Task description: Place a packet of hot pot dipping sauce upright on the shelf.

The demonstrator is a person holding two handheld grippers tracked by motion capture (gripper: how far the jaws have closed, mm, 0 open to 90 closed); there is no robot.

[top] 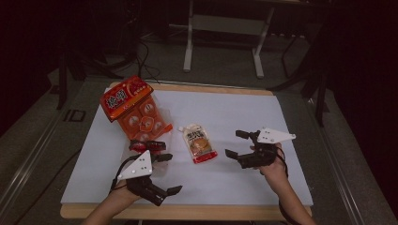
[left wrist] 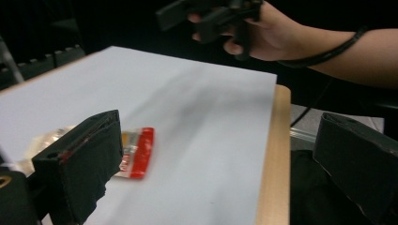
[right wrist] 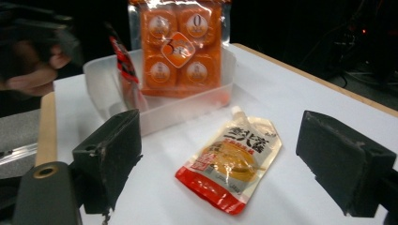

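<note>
White table sheet (top: 244, 112), dark room beyond. Nearest: left gripper (top: 162, 174), jaws apart, empty, near-left of sauce pouch (top: 199, 144). Right gripper (top: 237, 144), jaws apart, empty, just right of pouch. Pouch flat on sheet, spout away. Beyond pouch, to its left: clear tray (right wrist: 101, 89) holding orange snack packs (right wrist: 180, 47).

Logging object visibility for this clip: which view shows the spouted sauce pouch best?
The right gripper view: the sauce pouch lies whole and sharp between the right gripper fingers. The high view shows the whole pouch, small. In the left gripper view a finger hides most of it.
</note>
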